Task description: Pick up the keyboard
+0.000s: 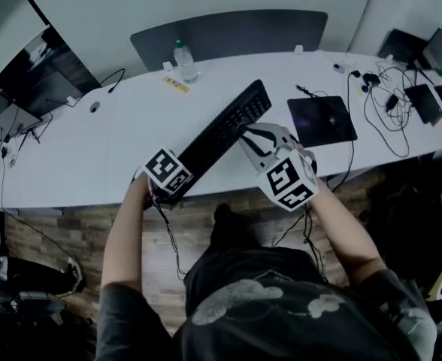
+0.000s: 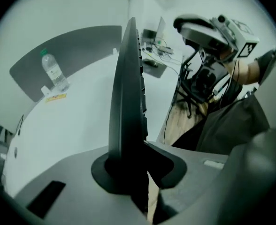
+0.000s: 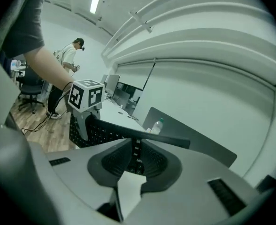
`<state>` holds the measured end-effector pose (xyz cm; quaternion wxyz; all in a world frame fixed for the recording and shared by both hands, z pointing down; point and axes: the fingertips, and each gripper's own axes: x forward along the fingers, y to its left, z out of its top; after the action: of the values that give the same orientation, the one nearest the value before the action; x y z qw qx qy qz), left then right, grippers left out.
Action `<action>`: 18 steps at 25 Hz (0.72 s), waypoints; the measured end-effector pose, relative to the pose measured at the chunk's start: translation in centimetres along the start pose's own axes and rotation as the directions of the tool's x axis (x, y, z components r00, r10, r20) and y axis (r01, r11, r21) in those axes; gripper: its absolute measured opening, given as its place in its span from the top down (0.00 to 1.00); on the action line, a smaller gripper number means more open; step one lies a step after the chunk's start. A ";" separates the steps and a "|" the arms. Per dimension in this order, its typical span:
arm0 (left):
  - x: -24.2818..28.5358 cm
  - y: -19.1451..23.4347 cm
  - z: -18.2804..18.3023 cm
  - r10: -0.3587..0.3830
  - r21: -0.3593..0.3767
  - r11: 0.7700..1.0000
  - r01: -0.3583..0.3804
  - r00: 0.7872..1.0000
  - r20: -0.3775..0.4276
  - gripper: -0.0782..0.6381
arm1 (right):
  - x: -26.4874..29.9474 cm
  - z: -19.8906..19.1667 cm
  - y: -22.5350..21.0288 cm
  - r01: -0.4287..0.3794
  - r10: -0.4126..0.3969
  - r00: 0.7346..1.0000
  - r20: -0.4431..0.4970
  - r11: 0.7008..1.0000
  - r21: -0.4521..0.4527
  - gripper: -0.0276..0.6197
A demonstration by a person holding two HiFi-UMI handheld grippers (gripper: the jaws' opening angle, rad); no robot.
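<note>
The black keyboard runs slantwise over the white desk, from near left to far right. It is tipped up on its long edge. My left gripper is shut on its near left end. In the left gripper view the keyboard stands edge-on between the two jaws of the left gripper. My right gripper clamps the long edge nearer the far end. In the right gripper view the keyboard crosses the jaws of the right gripper, which is shut on it.
A water bottle stands at the back of the desk before a grey divider panel. A dark pad and tangled cables lie to the right. A person stands far off in the room.
</note>
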<state>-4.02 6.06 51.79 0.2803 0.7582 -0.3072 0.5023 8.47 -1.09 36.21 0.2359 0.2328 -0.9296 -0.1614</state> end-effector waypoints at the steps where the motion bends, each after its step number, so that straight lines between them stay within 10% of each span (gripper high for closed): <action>1: -0.3 -0.6 0.4 -0.005 -0.057 0.998 0.008 0.999 0.052 0.79 | -0.5 -0.3 0.0 0.003 -0.003 1.000 0.005 1.000 0.028 0.87; 8: -2.0 -4.6 3.4 0.050 -0.348 0.936 0.059 0.954 0.296 0.79 | -2.6 -3.9 -0.3 0.049 -0.047 0.999 -0.015 0.958 0.284 0.91; 18: -3.2 -7.0 5.7 0.177 -0.439 0.894 0.087 0.832 0.526 0.79 | -4.2 -7.0 1.1 0.124 -0.107 0.992 -0.065 0.911 0.394 0.96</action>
<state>3.64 7.05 46.04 0.3332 0.7780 -0.4997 0.1844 14.98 0.65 40.98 0.1932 0.3335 -0.9225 0.0216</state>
